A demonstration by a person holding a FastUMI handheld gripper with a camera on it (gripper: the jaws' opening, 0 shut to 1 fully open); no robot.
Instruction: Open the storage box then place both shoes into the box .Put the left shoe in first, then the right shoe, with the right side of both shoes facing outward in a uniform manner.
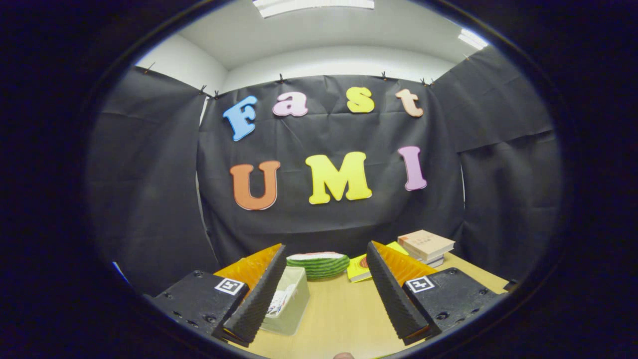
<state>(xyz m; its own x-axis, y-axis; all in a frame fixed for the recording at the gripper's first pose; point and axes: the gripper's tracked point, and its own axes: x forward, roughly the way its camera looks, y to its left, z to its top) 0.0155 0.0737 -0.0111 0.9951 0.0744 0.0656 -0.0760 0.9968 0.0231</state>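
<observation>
Two fingers of my gripper [324, 291] stand spread wide apart with nothing between them but bare surface [339, 314]. The storage box [287, 299] lies just ahead of my left finger, partly hidden behind its pad: a translucent, pale plastic container with something white and printed showing through its wall. I judge it light, stiff and smooth, so liable to slide on the wood when pushed; whether its lid is on I cannot tell. I judge the rim edge nearest my left finger the best place to take hold. Beyond the fingers, near the back edge of the surface, sit a green-rimmed stack of plates [319, 263], a yellow book [360, 268] and a stack of books [425, 246] beyond my right finger. The surface is pale wood, flat and uncluttered close in. Black cloth walls enclose the booth; ceiling lights [314, 5] shine overhead.
</observation>
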